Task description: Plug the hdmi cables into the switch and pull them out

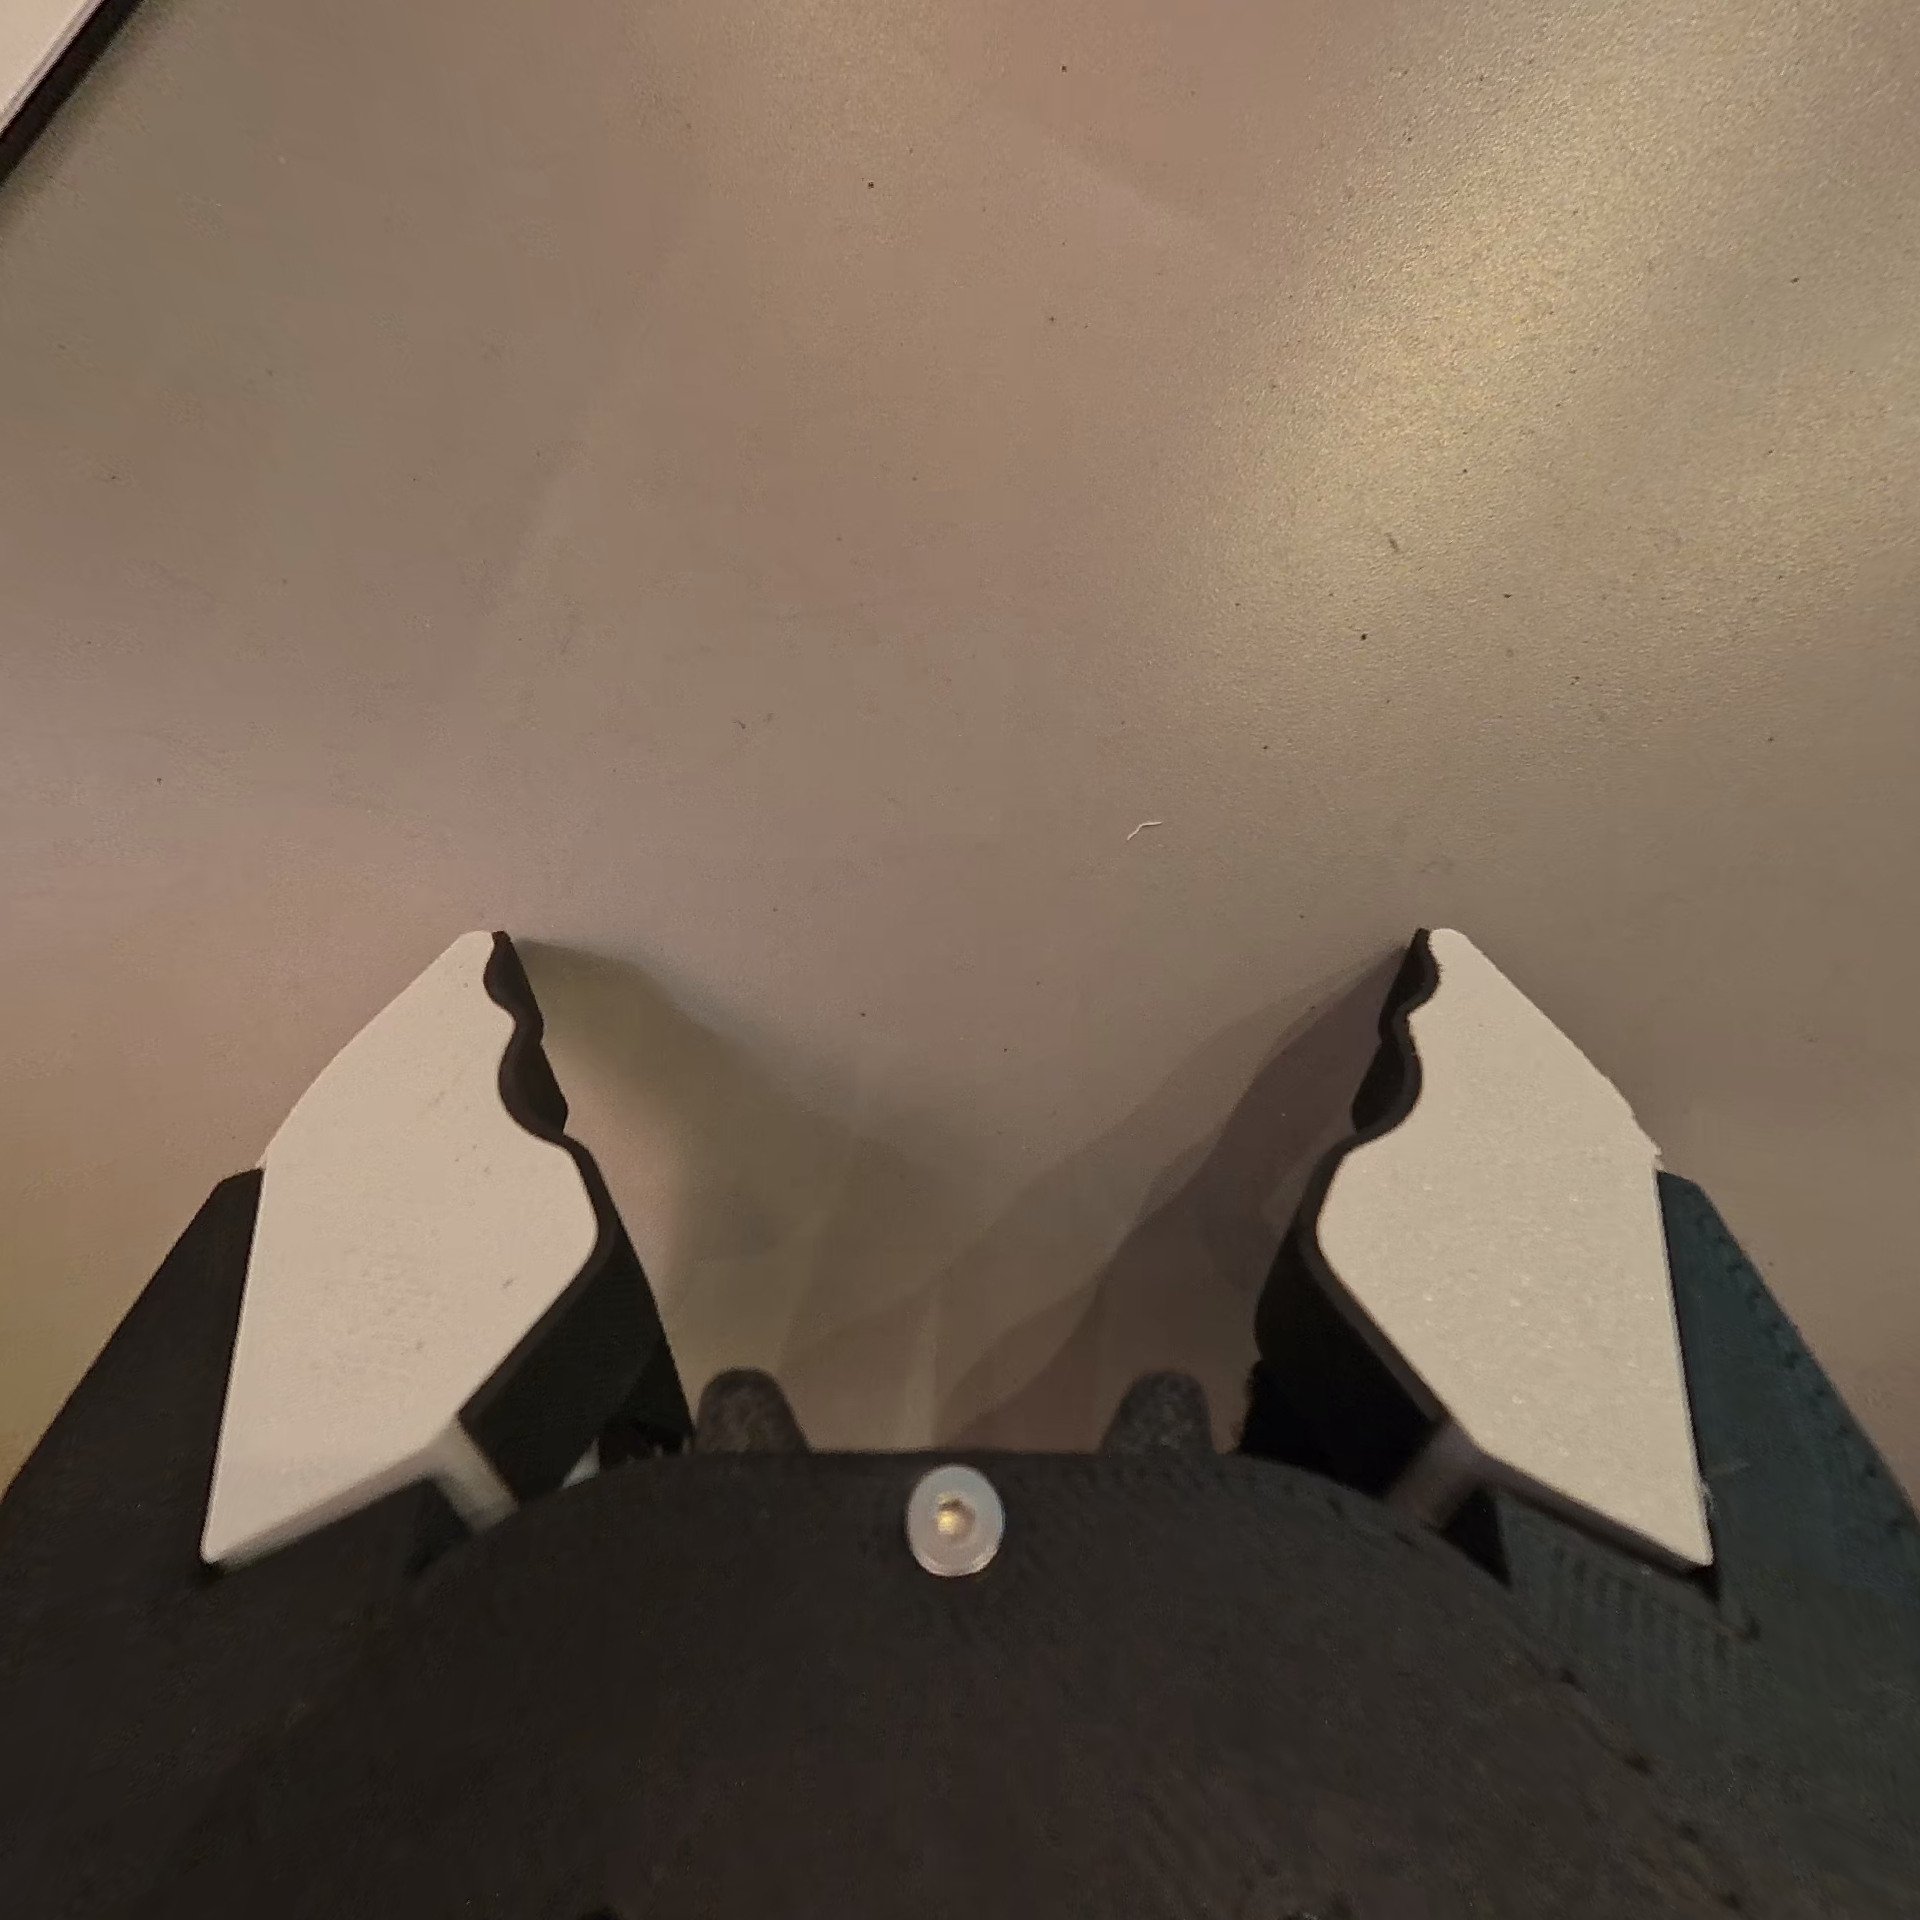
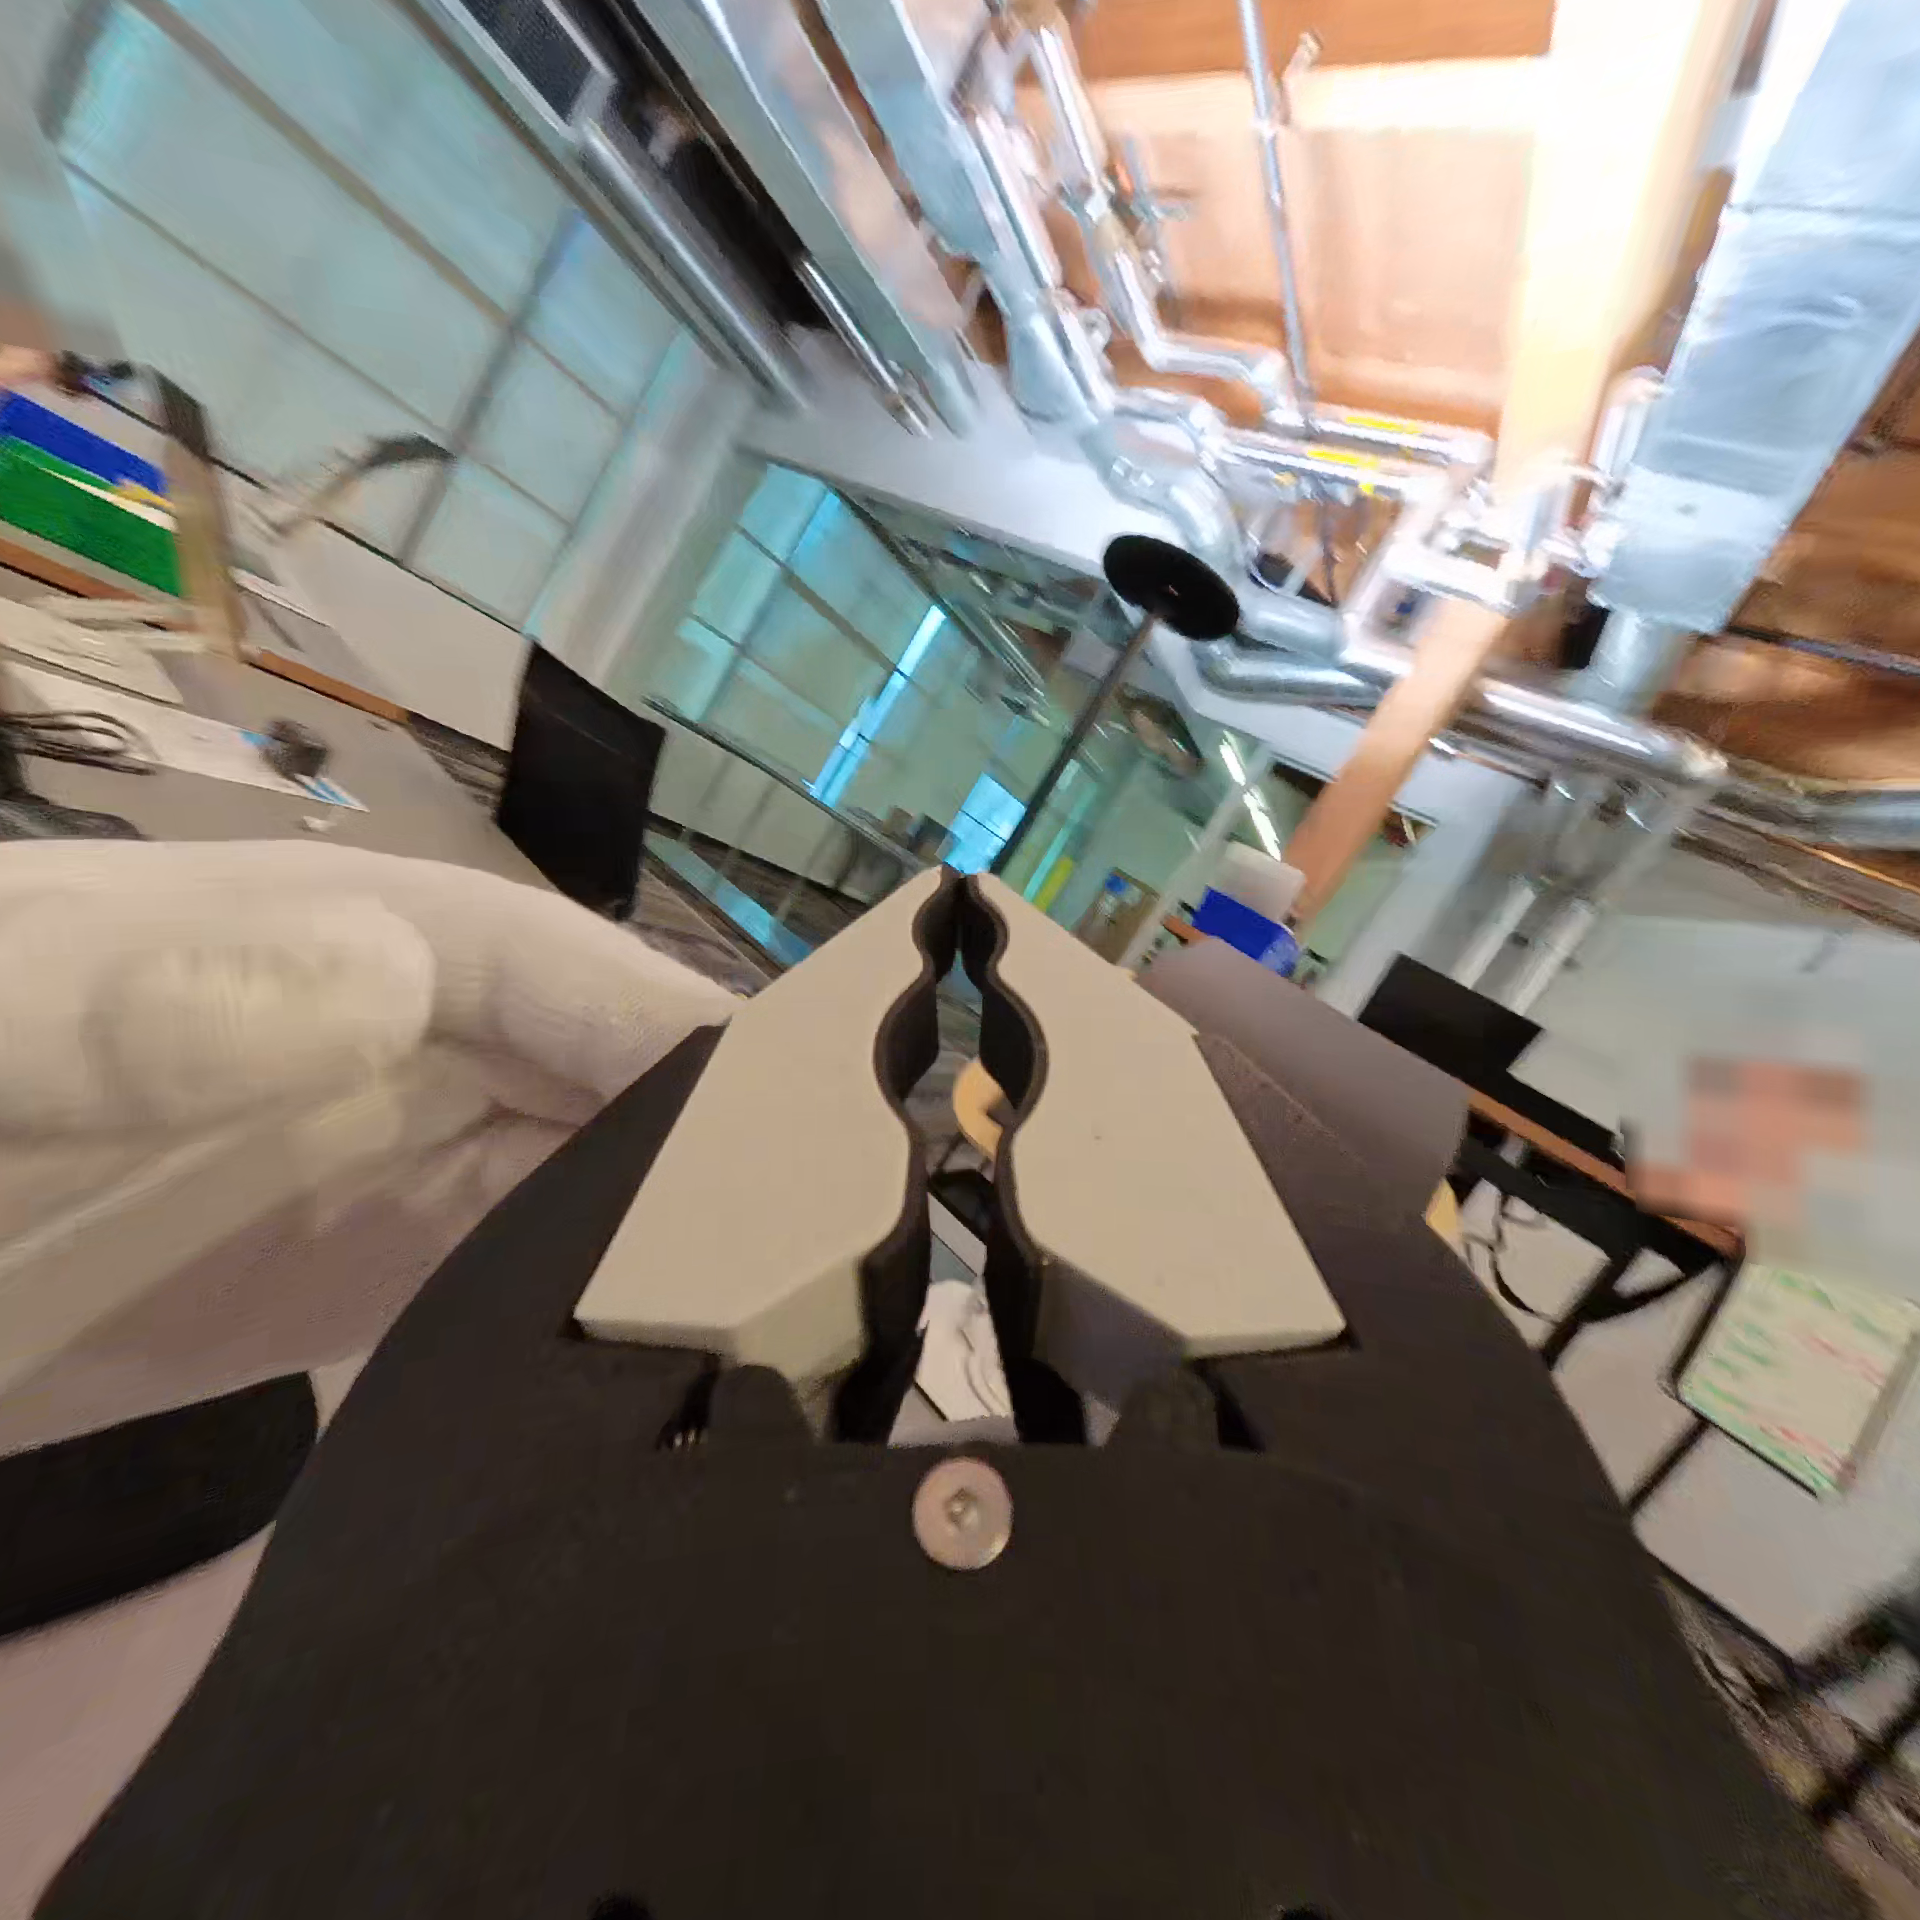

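My left gripper [image 1: 961,940] is open wide, close over a bare grey table top [image 1: 935,468], with nothing between its white fingers [image 1: 416,1195]. My right gripper [image 2: 961,883] is shut, its tips meeting with nothing between them, and it points up and out into the room, away from the table. No HDMI cable or switch shows in either view.
A white edge with a dark border [image 1: 42,73] lies at the table's far left corner. The right wrist view shows a pale sleeve [image 2: 260,1039] at the left, a black stand with a round top [image 2: 1169,597], ceiling ducts, desks and a blurred person at the right. Tip to tip, the grippers are about 35 cm apart.
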Motion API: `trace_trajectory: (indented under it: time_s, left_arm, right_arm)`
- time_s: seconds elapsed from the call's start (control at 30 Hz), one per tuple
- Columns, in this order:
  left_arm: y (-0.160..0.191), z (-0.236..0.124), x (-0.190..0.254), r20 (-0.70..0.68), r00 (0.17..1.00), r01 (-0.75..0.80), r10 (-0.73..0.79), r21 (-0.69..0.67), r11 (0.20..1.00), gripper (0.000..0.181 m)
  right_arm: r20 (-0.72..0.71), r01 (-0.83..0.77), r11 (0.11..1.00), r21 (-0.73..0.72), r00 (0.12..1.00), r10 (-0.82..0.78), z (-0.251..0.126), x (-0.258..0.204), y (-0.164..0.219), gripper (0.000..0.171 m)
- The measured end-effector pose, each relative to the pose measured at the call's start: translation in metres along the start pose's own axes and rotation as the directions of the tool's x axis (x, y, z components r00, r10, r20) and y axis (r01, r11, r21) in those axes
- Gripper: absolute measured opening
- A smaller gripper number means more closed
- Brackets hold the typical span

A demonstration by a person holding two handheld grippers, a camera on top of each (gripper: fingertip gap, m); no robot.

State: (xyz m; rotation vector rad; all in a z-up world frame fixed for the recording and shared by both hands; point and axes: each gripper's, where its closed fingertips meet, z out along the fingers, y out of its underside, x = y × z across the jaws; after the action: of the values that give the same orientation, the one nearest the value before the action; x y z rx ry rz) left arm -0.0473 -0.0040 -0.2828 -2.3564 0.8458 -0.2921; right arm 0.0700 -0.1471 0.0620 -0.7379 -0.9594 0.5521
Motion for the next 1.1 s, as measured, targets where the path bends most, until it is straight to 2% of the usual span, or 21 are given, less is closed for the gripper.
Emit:
trace_trajectory:
  time_s: [0.07, 0.13, 0.17, 0.23, 0.3, 0.4, 0.5, 0.6, 0.9, 1.1]
  left_arm:
    - [0.0, 0.0, 0.0, 0.0, 1.0, 0.0, 0.0, 0.0, 1.0, 0.146]
    - [0.0, 0.0, 0.0, 0.0, 1.0, 0.0, 0.0, 0.0, 1.0, 0.146]
    - [0.0, 0.0, 0.0, 0.0, 1.0, 0.0, 0.0, 0.0, 1.0, 0.146]
    - [0.0, 0.0, 0.0, 0.0, 1.0, 0.0, 0.0, 0.0, 1.0, 0.146]
    - [0.0, 0.0, 0.0, 0.0, 1.0, 0.0, 0.0, 0.0, 1.0, 0.146]
    - [0.0, 0.0, 0.0, 0.0, 1.0, 0.0, 0.0, 0.0, 1.0, 0.146]
    - [0.0, 0.0, 0.0, 0.0, 1.0, 0.0, 0.0, 0.0, 1.0, 0.146]
    - [0.0, 0.0, 0.0, 0.0, 1.0, 0.0, 0.0, 0.0, 1.0, 0.146]
    - [0.0, 0.0, 0.0, 0.0, 1.0, 0.0, 0.0, 0.0, 1.0, 0.146]
    - [0.0, 0.0, 0.0, 0.0, 1.0, 0.0, 0.0, 0.0, 1.0, 0.146]
  right_arm:
    - [-0.054, 0.003, 0.999, -0.039, 0.999, -0.005, 0.003, 0.01, 0.012, 0.006]
    - [-0.123, 0.035, 0.994, -0.1, 0.991, -0.048, 0.004, 0.02, 0.029, 0.002]
    - [-0.137, 0.035, 0.993, -0.115, 0.989, -0.051, 0.004, 0.022, 0.036, 0.0]
    - [-0.151, -0.008, 0.987, -0.162, 0.988, -0.017, 0.004, 0.03, 0.055, 0.008]
    - [-0.173, 0.014, 0.986, -0.164, 0.984, -0.043, 0.004, 0.035, 0.065, 0.003]
    - [-0.163, -0.023, 0.979, -0.205, 0.987, -0.011, 0.005, 0.037, 0.085, 0.011]
    - [-0.16, -0.032, 0.973, -0.229, 0.987, -0.005, 0.004, 0.04, 0.097, 0.004]
    - [-0.147, -0.046, 0.967, -0.251, 0.989, 0.009, 0.004, 0.039, 0.104, 0.007]
    - [-0.127, 0.165, 0.917, -0.363, 0.966, -0.223, 0.008, 0.028, 0.122, 0.011]
    - [-0.122, 0.156, 0.91, -0.384, 0.968, -0.218, 0.01, 0.022, 0.134, 0.007]
